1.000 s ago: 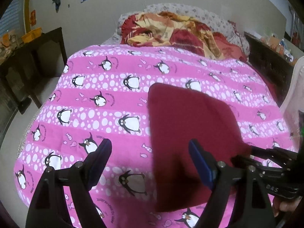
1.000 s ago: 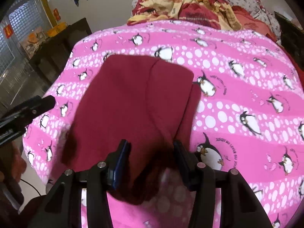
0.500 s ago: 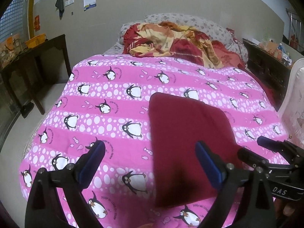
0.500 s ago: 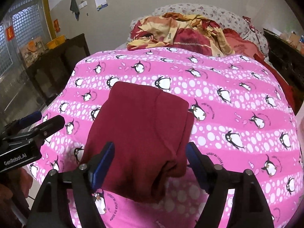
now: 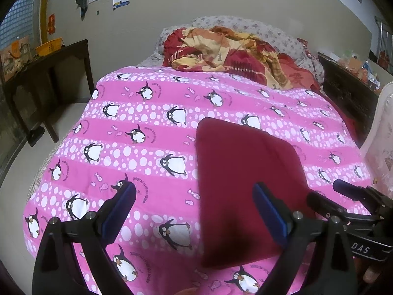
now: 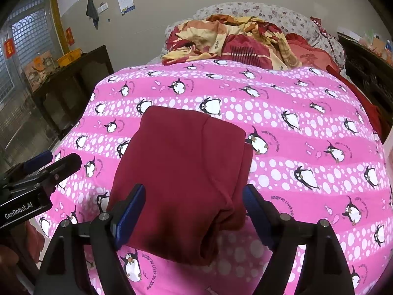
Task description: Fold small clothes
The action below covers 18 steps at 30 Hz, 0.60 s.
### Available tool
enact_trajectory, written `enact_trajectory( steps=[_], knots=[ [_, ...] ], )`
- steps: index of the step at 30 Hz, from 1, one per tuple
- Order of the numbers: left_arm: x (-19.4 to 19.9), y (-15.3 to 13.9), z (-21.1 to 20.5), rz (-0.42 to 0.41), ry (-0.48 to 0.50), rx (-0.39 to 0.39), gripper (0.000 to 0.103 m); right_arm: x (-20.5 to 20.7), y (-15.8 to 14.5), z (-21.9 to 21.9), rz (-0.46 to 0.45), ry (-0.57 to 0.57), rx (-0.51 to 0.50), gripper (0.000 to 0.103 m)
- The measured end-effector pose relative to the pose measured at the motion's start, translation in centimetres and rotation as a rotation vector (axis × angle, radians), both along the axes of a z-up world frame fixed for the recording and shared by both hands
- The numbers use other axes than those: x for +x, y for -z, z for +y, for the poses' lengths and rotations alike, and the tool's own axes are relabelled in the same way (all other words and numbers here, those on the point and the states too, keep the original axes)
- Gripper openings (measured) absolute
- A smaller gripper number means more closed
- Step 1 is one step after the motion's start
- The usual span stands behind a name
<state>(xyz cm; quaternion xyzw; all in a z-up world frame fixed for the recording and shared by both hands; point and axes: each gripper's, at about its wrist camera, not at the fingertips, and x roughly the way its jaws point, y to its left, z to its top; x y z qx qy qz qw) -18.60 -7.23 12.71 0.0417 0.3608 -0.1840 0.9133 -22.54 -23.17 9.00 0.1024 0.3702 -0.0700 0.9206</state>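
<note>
Maroon soft knit garment (image 6: 181,172), folded flat on the pink penguin-print quilt (image 6: 294,132) near its front edge; light, limp, likely best pinched at a layered corner; left gripper (image 5: 194,211) and right gripper (image 6: 194,209) both spread, empty.

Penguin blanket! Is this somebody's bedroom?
Most likely a bedroom, yes. The pink penguin blanket covers a bed, a rumpled red and yellow quilt and flowered pillow sit at its head, and a dark wooden table stands beside it.
</note>
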Motion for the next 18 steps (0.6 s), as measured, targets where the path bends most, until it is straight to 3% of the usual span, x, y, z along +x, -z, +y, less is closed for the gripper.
enact_trajectory(
  steps=[18],
  knots=[
    [0.38,0.57,-0.08,0.004,-0.01,0.018,0.095,0.54,0.97,-0.09,0.029,-0.009,0.017,0.086]
  ],
)
